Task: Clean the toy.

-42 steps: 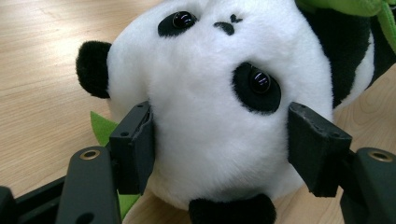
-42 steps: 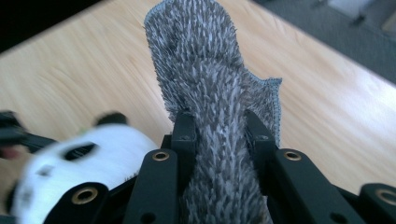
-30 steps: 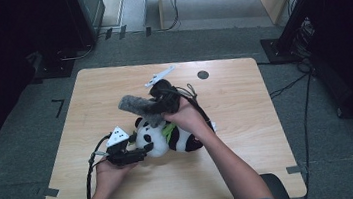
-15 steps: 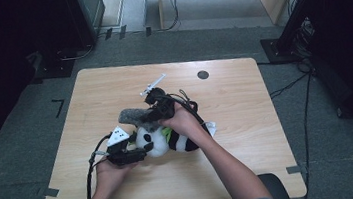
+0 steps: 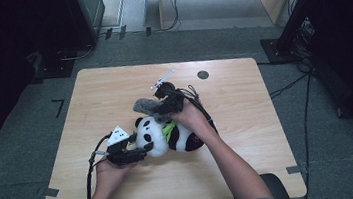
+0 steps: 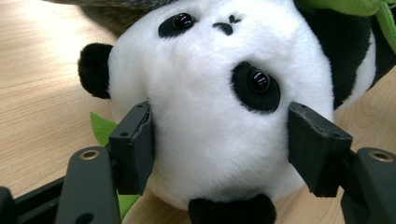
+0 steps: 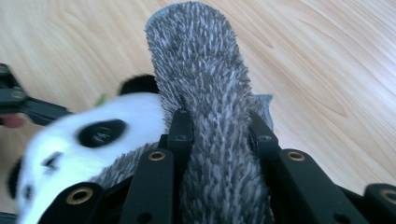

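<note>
Plush panda [image 5: 168, 135] lying on its side near the middle of the wooden bench [image 5: 252, 161], head to the left, black-and-white body to the right, with a green piece at its neck. The left tongs [image 5: 137, 146], held in the person's left hand [image 5: 109, 170], stand at the near left of the toy; in the left gripper view both black pads bracket the white head [image 6: 210, 107], the left pad pressed into the fur and the right pad at the cheek, so the tongs grip the head. A green leaf-shaped scrap [image 6: 105, 130] shows beneath the left pad.

The right tongs [image 5: 157, 106], held in the right hand [image 5: 189, 118], sit just beyond the panda's head. They are clamped on a grey fuzzy cloth [image 7: 205, 93], which rises between the two closed-in pads and bulges above them; these jaws have just been closing, with the cloth between them. In the high view the cloth [image 5: 145, 105] lies touching the far side of the head. A small dark round mark [image 5: 203, 75] lies on the far part of the bench, well apart from the toy.
</note>
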The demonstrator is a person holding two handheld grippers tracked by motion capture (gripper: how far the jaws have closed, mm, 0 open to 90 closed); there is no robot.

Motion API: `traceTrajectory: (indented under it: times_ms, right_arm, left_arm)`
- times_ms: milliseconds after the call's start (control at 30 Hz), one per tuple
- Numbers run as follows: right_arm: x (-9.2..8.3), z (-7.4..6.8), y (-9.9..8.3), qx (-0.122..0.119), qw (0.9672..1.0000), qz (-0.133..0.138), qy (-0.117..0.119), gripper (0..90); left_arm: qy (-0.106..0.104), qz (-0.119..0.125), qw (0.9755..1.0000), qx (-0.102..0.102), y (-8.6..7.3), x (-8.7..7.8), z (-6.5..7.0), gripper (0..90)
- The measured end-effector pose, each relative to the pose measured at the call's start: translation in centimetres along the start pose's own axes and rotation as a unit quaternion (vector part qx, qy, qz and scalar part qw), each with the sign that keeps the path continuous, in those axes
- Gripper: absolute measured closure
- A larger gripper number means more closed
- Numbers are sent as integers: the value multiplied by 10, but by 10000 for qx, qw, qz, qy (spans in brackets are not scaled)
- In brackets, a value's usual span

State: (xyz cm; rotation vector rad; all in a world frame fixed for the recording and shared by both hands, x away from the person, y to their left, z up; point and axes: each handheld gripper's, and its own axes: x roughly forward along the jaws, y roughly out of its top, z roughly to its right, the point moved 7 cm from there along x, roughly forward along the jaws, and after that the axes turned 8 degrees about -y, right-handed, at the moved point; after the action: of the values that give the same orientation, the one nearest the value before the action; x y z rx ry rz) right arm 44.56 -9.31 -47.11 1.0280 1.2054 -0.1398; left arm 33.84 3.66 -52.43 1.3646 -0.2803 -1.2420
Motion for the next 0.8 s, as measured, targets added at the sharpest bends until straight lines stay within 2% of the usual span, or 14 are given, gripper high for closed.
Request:
traceTrajectory:
  times_ms: [233,367,467,667,800]
  right_arm:
    - [-5,20,-4,119,9996,77,-253,694]
    - [-11,32,-4,148,9979,213,-601,706]
    - [-20,41,-4,330,9964,394,-679,717]
    - [-47,49,2,545,9922,951,-601,726]
    - [-70,49,5,550,9889,1246,-591,724]
  left_arm:
    - [-25,-18,10000,31,1,1,1,311]
    - [-38,-45,10000,24,1,2,1,311]
    - [-45,-69,10000,2,1,2,0,307]
    - [-79,-54,9999,-91,2,1,-1,297]
    - [-96,-38,9998,-147,3,2,-2,270]
